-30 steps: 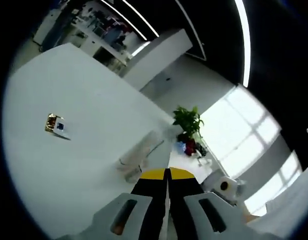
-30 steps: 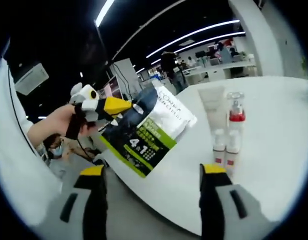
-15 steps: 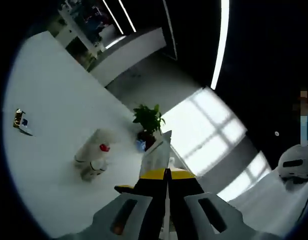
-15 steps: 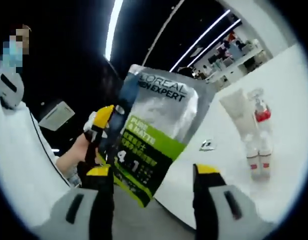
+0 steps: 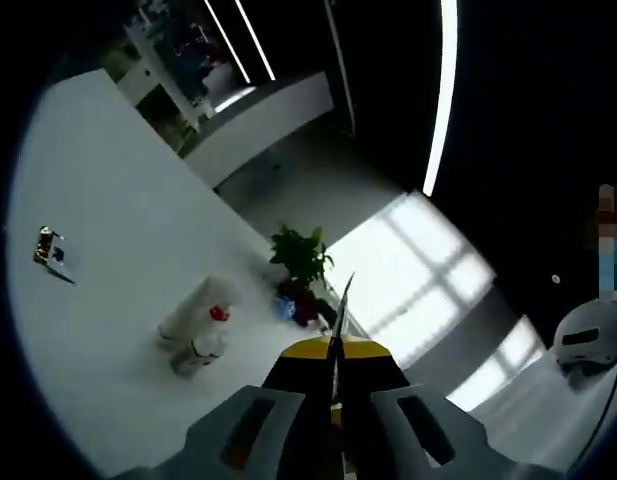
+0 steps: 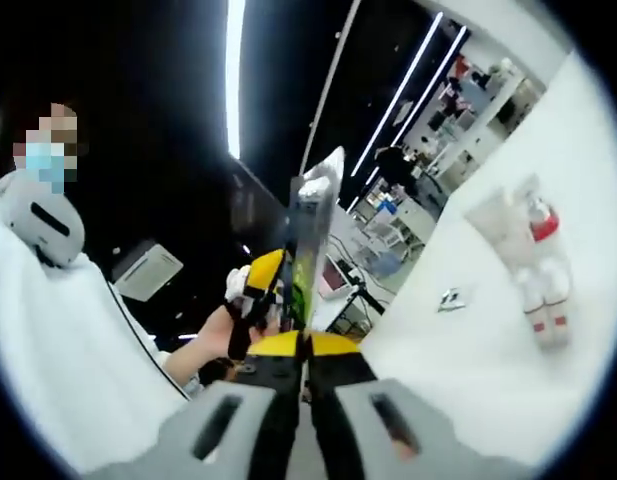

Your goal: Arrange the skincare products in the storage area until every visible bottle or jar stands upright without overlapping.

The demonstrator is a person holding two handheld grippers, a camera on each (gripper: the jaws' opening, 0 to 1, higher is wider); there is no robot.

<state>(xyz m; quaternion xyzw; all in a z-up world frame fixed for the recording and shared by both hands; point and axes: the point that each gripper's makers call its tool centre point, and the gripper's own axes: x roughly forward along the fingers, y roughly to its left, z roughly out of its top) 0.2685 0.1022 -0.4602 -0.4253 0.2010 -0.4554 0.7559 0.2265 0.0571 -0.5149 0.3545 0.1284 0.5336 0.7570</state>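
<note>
Left gripper (image 5: 337, 352): yellow tips, black jaws, grey body. Right gripper (image 6: 306, 345): same scheme, yellow over black, grey base. Sachet (image 6: 309, 240) btwn them, seen edge-on: silver-grey w/ lime-green strip. White table (image 5: 108, 300), glossy. Tube (image 6: 496, 225): pale white. Pump bottle (image 6: 541, 222): clear w/ red collar. Two small bottles (image 6: 546, 305): white w/ red bands near base. In left gripper view same cluster is off-white w/ a red spot. Small packet (image 5: 52, 252) on table: gold, white, blue patch. Potted plant (image 5: 302, 256): green leaves, red and blue bits at base. Person's sleeve (image 6: 58, 350): white.
</note>
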